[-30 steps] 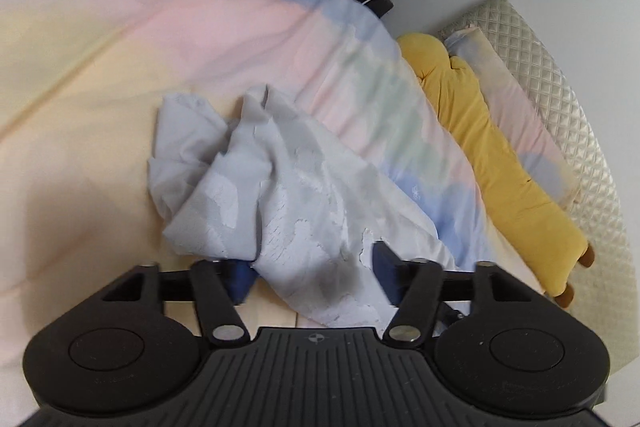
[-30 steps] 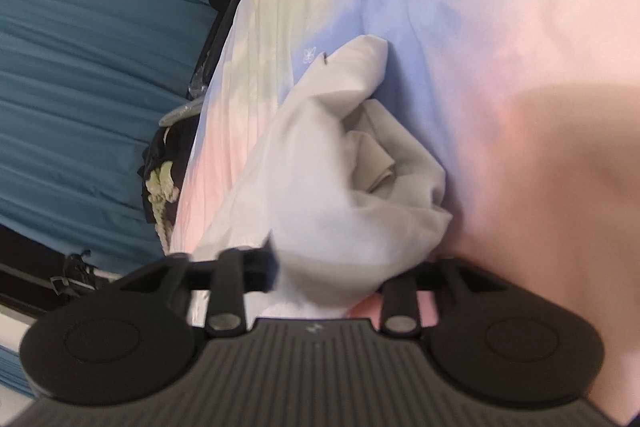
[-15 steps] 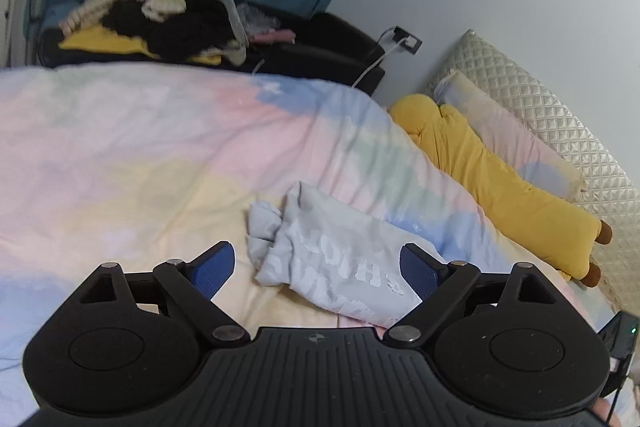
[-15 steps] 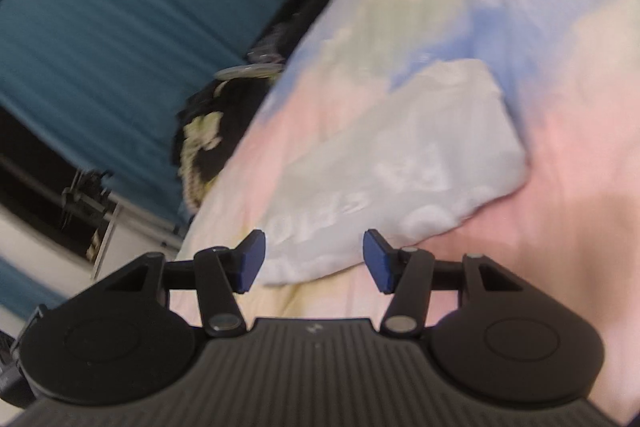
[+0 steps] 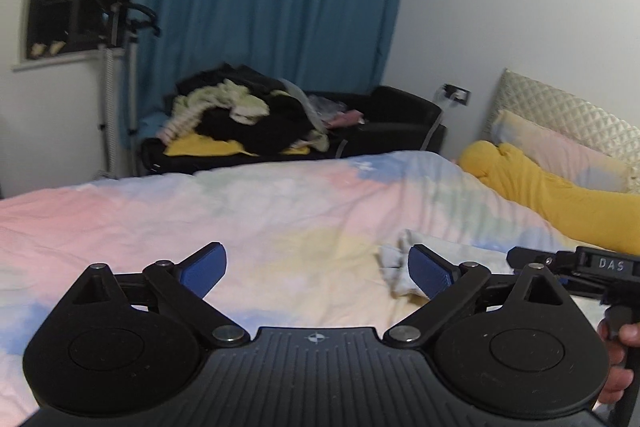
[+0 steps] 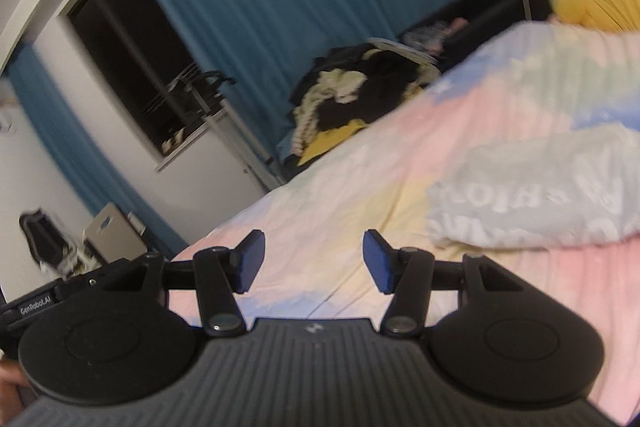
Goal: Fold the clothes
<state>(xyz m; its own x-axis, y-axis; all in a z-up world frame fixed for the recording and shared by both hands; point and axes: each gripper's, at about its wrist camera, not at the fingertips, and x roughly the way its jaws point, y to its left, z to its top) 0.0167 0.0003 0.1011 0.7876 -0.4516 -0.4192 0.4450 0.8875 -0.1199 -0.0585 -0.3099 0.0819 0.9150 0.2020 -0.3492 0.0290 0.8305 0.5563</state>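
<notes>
Both tongs, left tongs (image 5: 318,269) and right tongs (image 6: 313,263), stand apart and empty above the pastel rainbow bed cover (image 5: 280,211); the folded pale grey printed garment (image 6: 532,195) lies on it.

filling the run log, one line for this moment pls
left gripper: open, empty | right gripper: open, empty | pale grey shirt: folded, on bedspread

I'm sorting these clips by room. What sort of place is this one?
A bedroom, most likely in a home. A bed with a pastel duvet and quilted headboard fills the view, a blue curtain covers the window wall, and a pile of clothes sits beside the bed.
</notes>
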